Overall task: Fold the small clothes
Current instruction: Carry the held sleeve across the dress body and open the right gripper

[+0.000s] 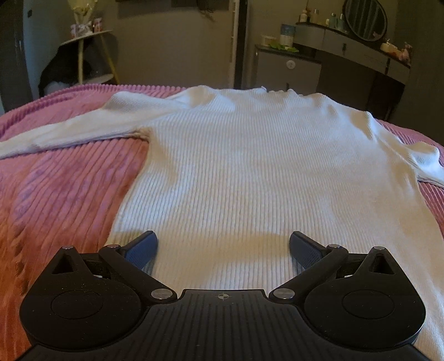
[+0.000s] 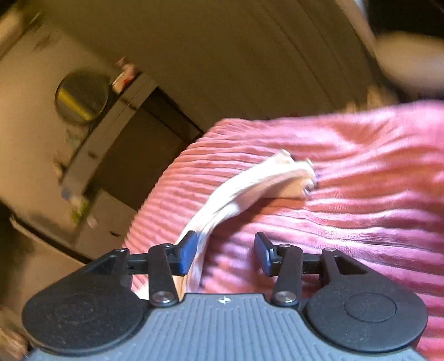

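Note:
A white ribbed sweater (image 1: 236, 166) lies flat on the pink ribbed bedspread (image 1: 69, 194), neck at the far end. One sleeve (image 1: 69, 130) stretches out to the left. My left gripper (image 1: 222, 237) hovers open over the near hem, with only the flat knit under its blue pads (image 1: 144, 250). The right wrist view is blurred. There the other white sleeve (image 2: 249, 186) runs from beside the left finger out to its cuff on the bedspread (image 2: 347, 222). My right gripper (image 2: 225, 238) is open, and the sleeve brushes its left pad (image 2: 188, 252) unpinched.
Past the bed's far edge stand a grey dressing table (image 1: 347, 47) with a round mirror (image 1: 363, 19), a small cabinet (image 1: 288, 69) and a round side table (image 1: 88, 39). The same dresser (image 2: 111, 133) appears blurred at left in the right wrist view.

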`<state>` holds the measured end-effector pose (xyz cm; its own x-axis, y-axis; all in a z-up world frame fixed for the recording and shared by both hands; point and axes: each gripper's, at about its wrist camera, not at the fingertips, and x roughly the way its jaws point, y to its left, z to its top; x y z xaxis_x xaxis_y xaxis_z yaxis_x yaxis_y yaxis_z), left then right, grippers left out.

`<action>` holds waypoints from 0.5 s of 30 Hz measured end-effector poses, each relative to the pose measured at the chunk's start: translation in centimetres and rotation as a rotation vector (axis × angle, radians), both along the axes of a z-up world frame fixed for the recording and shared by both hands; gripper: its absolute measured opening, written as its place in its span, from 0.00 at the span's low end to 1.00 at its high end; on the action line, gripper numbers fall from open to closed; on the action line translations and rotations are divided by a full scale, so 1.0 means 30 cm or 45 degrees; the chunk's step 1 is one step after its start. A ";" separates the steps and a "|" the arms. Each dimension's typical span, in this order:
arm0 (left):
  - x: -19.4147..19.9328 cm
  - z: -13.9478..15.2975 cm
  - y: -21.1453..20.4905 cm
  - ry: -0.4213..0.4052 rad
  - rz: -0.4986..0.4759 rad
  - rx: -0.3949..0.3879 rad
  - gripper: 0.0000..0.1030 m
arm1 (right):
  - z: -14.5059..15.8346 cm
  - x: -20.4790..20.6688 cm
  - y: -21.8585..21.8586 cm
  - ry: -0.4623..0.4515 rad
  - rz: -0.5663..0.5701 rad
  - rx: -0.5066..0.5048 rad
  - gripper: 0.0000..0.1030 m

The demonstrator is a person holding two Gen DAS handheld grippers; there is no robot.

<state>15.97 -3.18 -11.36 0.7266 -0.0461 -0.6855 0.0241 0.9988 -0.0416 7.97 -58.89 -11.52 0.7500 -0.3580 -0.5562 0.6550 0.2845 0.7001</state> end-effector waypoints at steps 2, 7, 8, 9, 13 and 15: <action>-0.002 -0.005 -0.007 -0.013 0.004 0.007 1.00 | -0.047 0.010 -0.035 -0.077 -0.018 0.052 0.44; -0.013 -0.015 -0.023 -0.048 0.009 0.034 1.00 | -0.078 0.078 -0.092 -0.196 -0.039 0.077 0.36; -0.014 -0.016 -0.025 -0.053 0.010 0.037 1.00 | -0.074 0.105 -0.096 -0.147 -0.017 0.050 0.15; -0.014 -0.015 -0.026 -0.056 0.011 0.040 1.00 | -0.060 0.134 -0.101 -0.112 0.009 0.024 0.07; -0.010 -0.008 -0.021 -0.052 0.012 0.037 1.00 | 0.105 0.189 0.024 -0.097 0.162 -0.259 0.07; -0.009 -0.002 -0.013 -0.043 0.009 0.017 1.00 | 0.205 0.258 0.139 -0.110 0.329 -0.404 0.07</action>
